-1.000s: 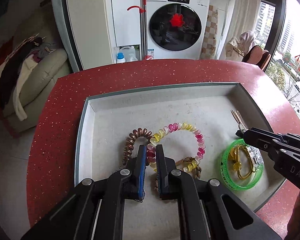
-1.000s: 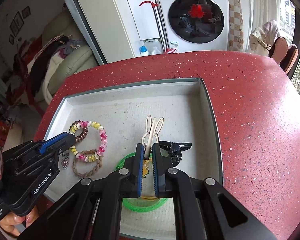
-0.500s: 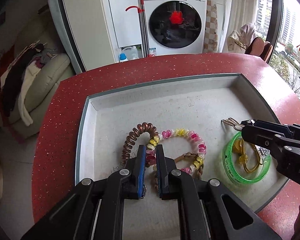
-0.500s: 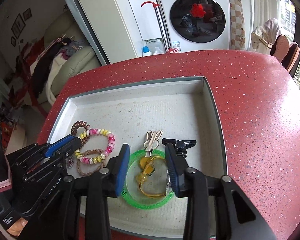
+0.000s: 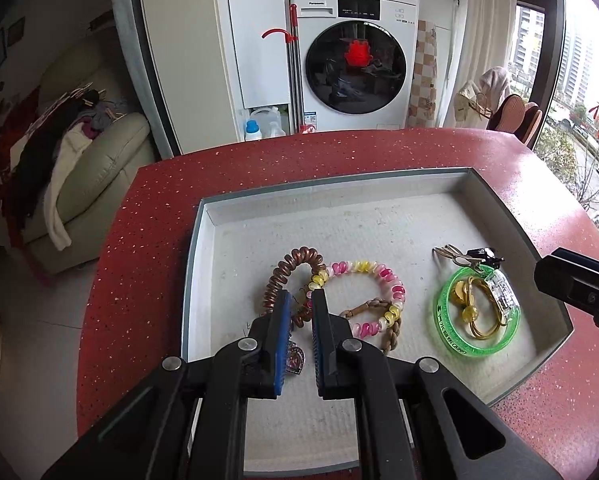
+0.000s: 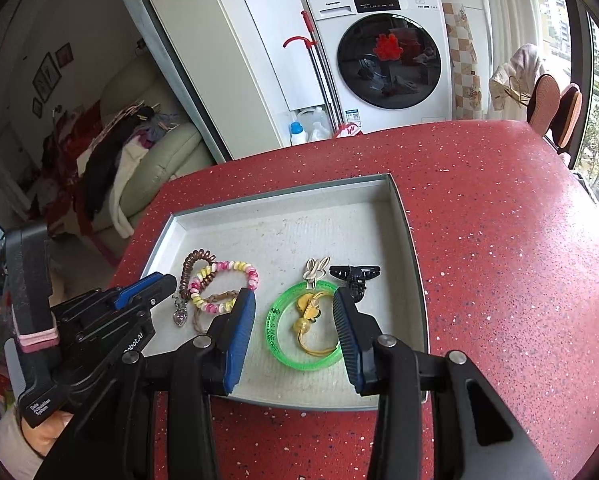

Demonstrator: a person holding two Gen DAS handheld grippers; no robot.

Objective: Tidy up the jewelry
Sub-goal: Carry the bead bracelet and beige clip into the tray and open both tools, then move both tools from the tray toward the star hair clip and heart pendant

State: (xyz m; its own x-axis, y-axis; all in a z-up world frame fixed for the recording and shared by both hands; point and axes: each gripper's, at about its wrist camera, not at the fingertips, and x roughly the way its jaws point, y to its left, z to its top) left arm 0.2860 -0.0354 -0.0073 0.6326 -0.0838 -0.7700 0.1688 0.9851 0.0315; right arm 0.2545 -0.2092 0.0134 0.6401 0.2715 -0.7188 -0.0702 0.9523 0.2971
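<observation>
Left claw (image 5: 299, 300), left wrist view: jaws nearly closed, narrow gap, nothing visibly pinched, hovering bottom centre over the bracelet cluster. Copper coil bracelet (image 5: 289, 276) and pink-yellow bead bracelet (image 5: 363, 292) overlap just past the tips, braided cord (image 5: 383, 320) under them, heart charm (image 5: 295, 360) below the left pad. All sit in the grey tray (image 5: 339, 188) on the red desk (image 5: 147, 260). Green bangle (image 5: 477, 312) with a gold piece inside lies centre right, well apart from the cluster; looks deliberately grouped. Tangled overlap is the likely obstacle to lifting one piece.

Right wrist view: right claw (image 6: 295, 320) part open, holding nothing, framing the green bangle lower centre from above. Black hair clip (image 6: 355, 276) and beige clip (image 6: 317, 270) sit just beyond the bangle, close enough to get nudged. Left claw intrudes lower left.
</observation>
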